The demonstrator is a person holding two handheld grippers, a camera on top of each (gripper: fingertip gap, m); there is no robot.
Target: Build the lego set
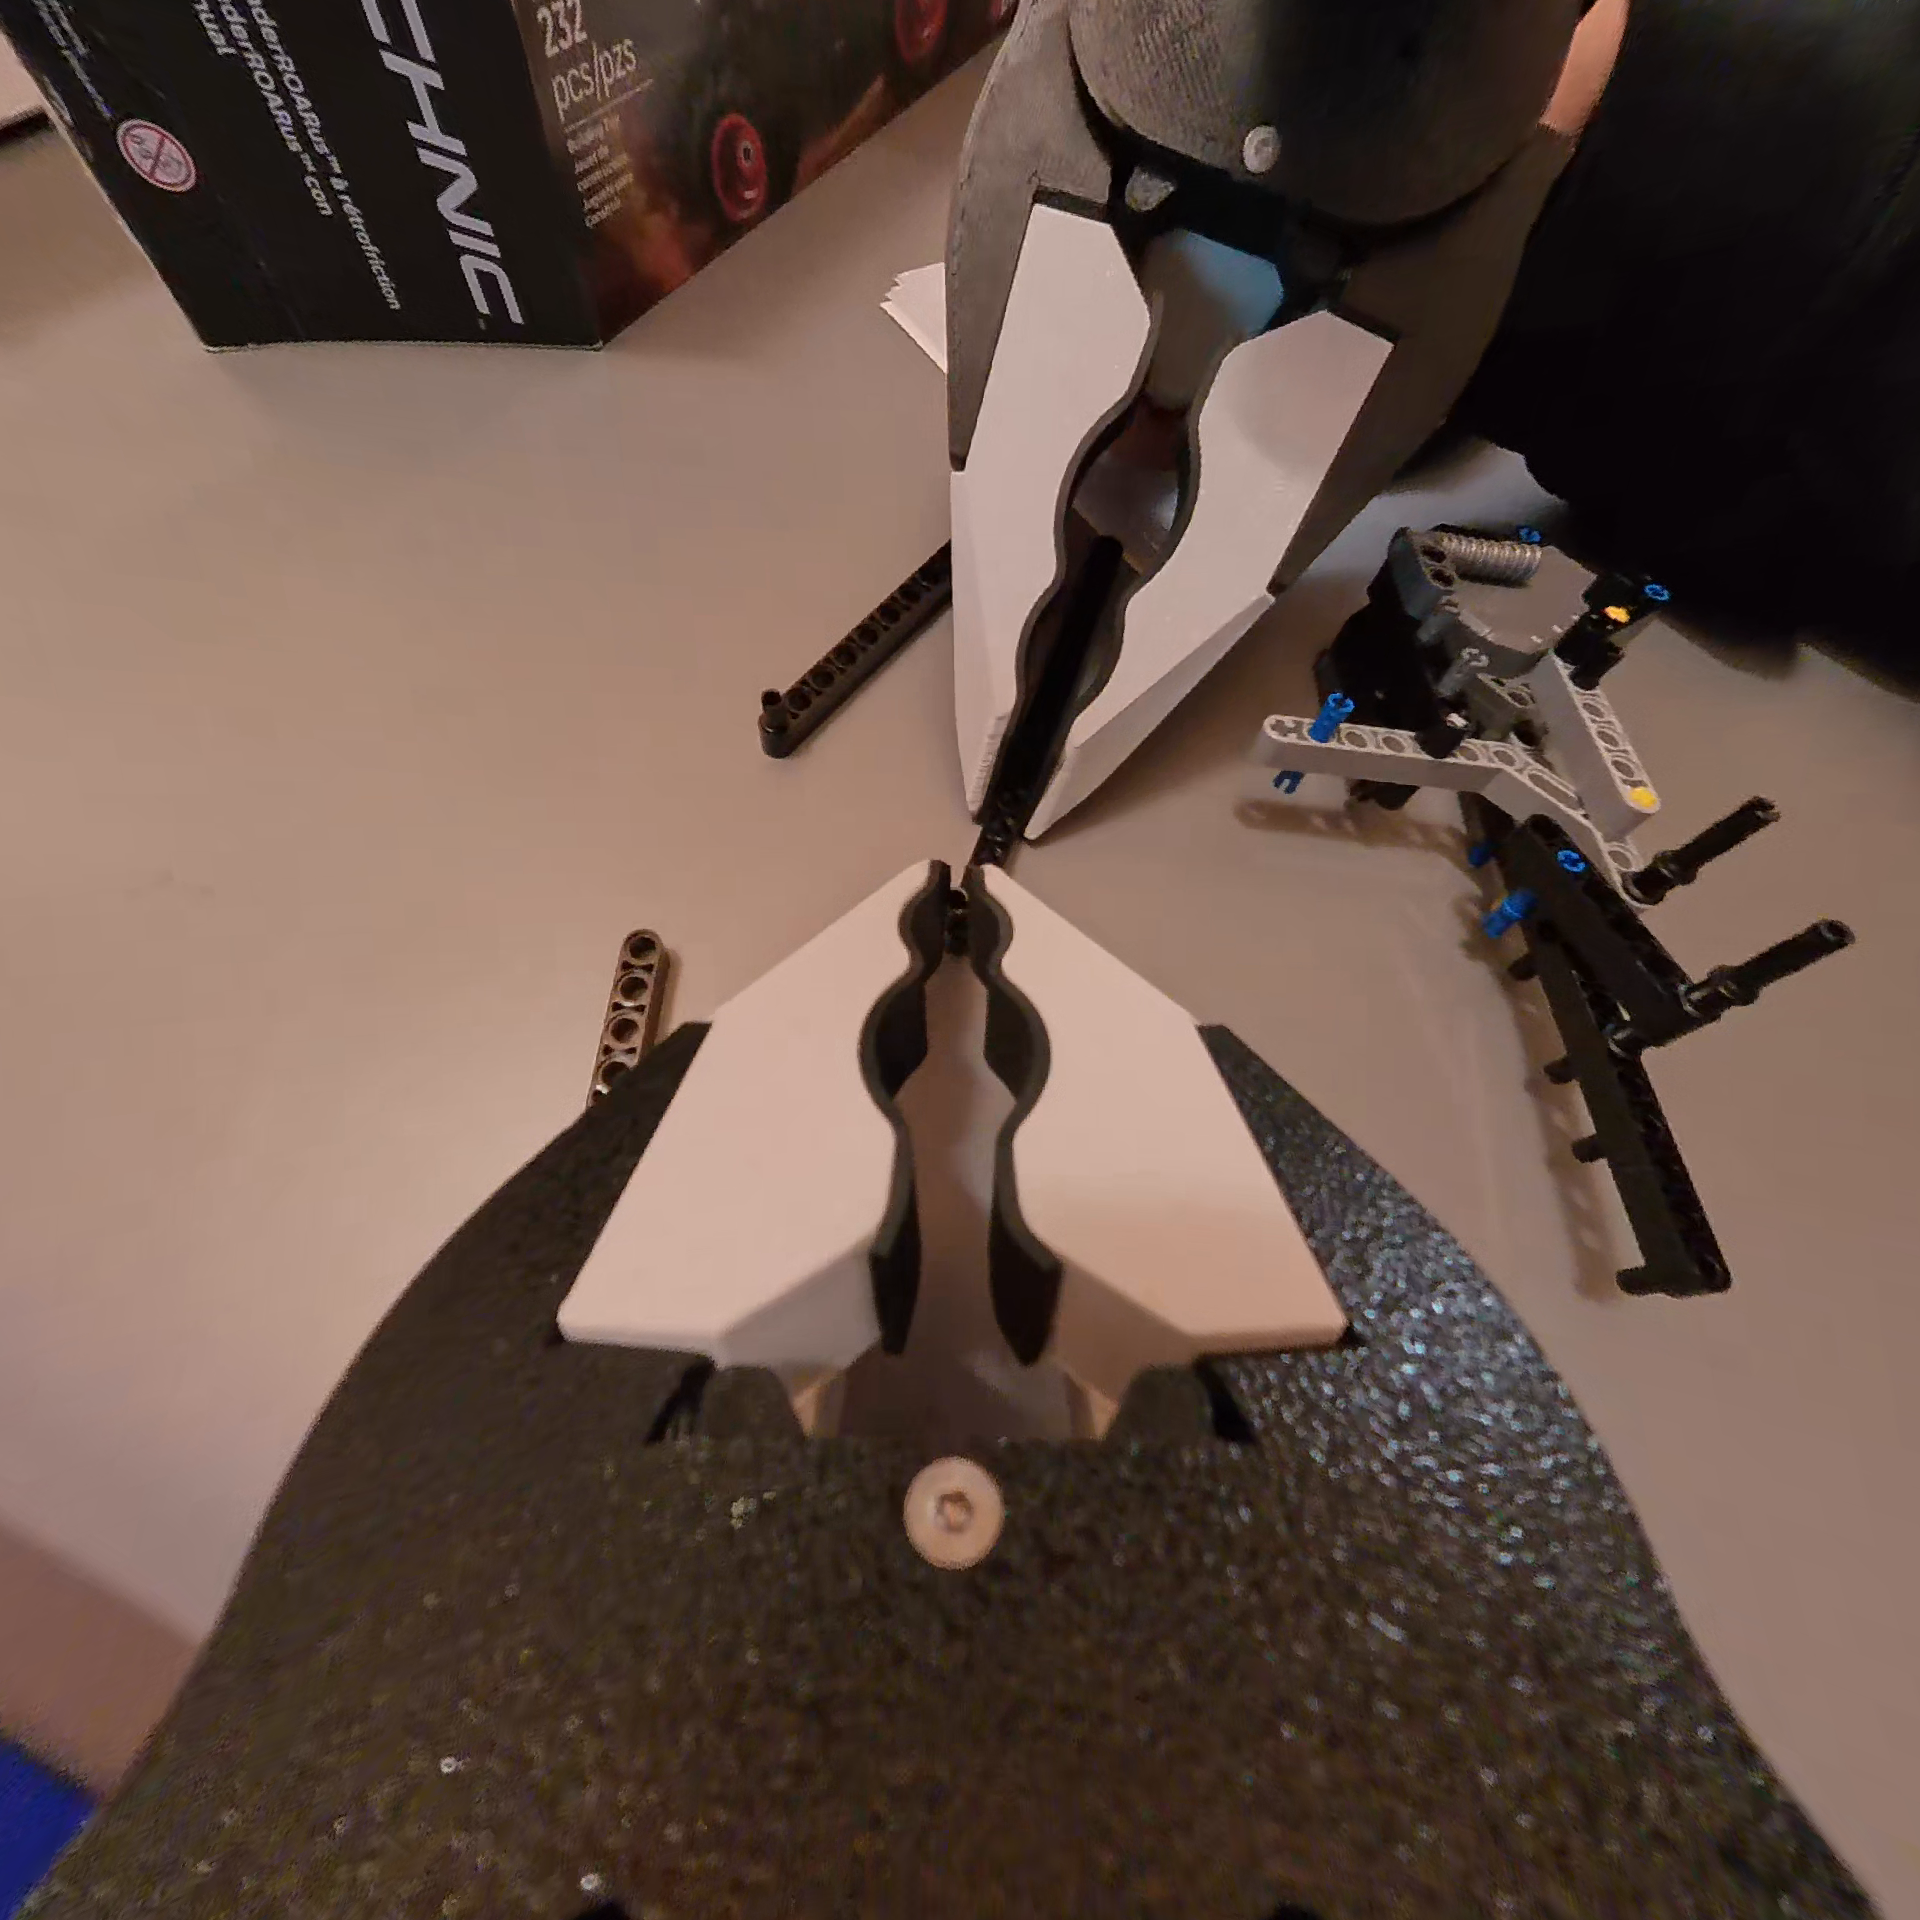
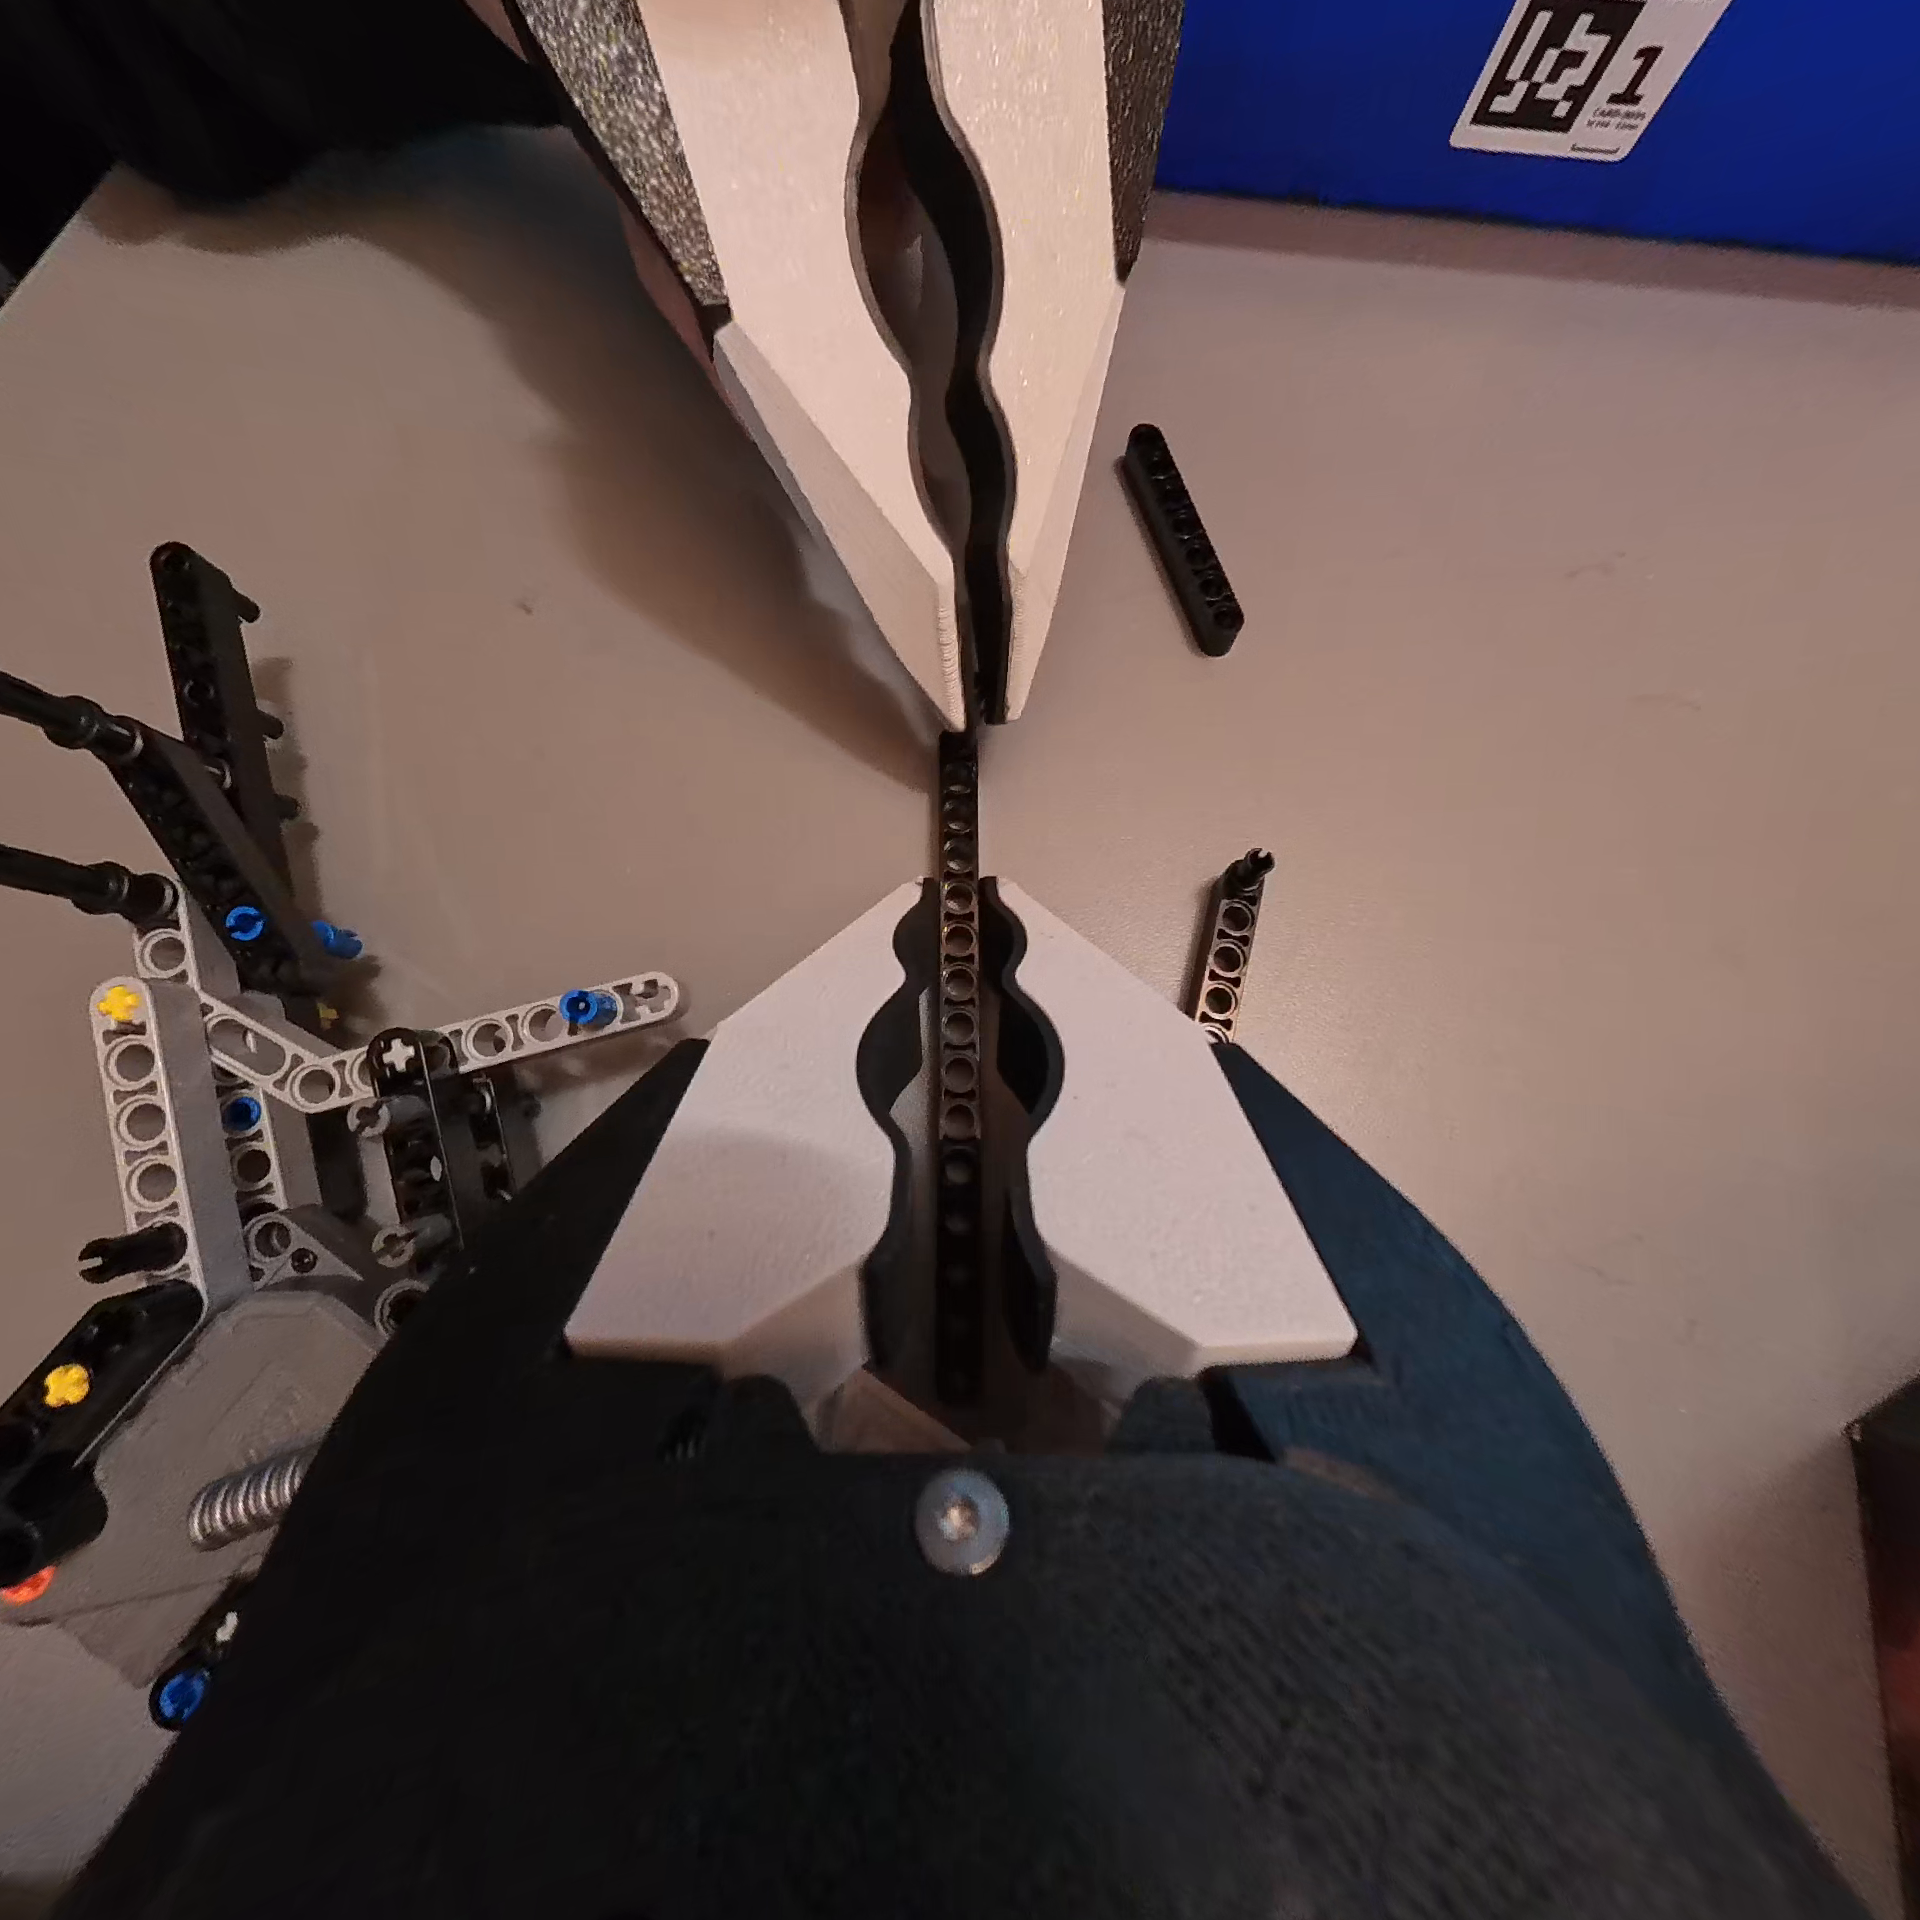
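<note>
My right gripper (image 2: 961, 883) is shut on a long black beam with holes (image 2: 958, 1039), which sticks out past its fingertips. My left gripper (image 1: 958, 878) faces it tip to tip and is shut on a small black pin (image 1: 956, 916). The pin sits right at the beam's free end (image 1: 997, 836). In the left wrist view the right gripper (image 1: 1003, 821) comes down from the top. In the right wrist view the left gripper (image 2: 977, 717) comes down from the top. The partly built grey and black model (image 1: 1507, 727) lies on the table beside them, and it also shows in the right wrist view (image 2: 260, 1039).
Loose parts lie on the beige table (image 1: 364, 727): a long black beam (image 1: 862, 655) and a short dark beam (image 1: 634, 1008). The right wrist view shows these as a black beam (image 2: 1184, 540) and a short beam with a pin (image 2: 1231, 956). The set's black box (image 1: 364, 156) stands at the back. A white marker card (image 2: 1579, 73) lies on a blue surface. The tips of both grippers are at nearly the same place. Left tips and right tips are each some 20 cm from the white marker card (image 2: 1579, 73).
</note>
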